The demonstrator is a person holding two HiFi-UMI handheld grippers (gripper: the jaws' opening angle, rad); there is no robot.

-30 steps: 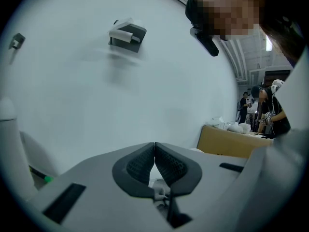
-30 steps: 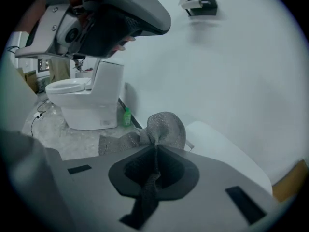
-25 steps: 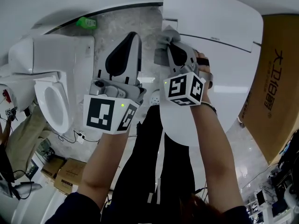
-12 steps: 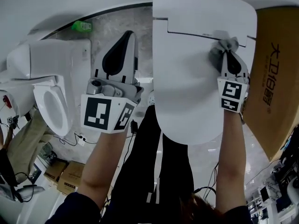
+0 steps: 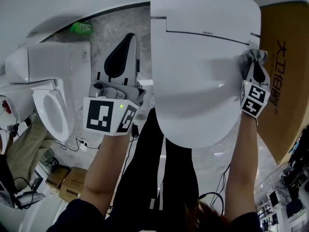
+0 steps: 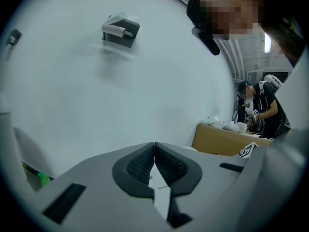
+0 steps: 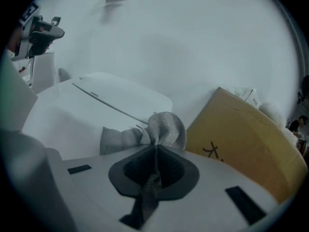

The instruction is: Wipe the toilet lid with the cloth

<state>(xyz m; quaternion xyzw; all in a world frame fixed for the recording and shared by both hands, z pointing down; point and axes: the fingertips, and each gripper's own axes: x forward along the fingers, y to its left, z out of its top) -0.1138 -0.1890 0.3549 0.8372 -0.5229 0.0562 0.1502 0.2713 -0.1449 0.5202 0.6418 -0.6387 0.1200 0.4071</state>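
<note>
Head view: right gripper [image 5: 255, 67], jaws clamped on grey cloth [image 5: 252, 57], at toilet lid's [image 5: 193, 81] three-o'clock edge, apparently touching. Left gripper [image 5: 128, 38]: jaws together, empty.

A workshop-like test space: a closed toilet [image 5: 203, 81] beside an open toilet [image 5: 50, 105], cardboard box [image 5: 285, 81], loose floor cables [image 5: 72, 143].

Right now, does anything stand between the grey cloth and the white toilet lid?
Nothing visible does. The right gripper holds the grey woven cloth at the right edge of the white toilet lid, beside the brown cardboard box.
</note>
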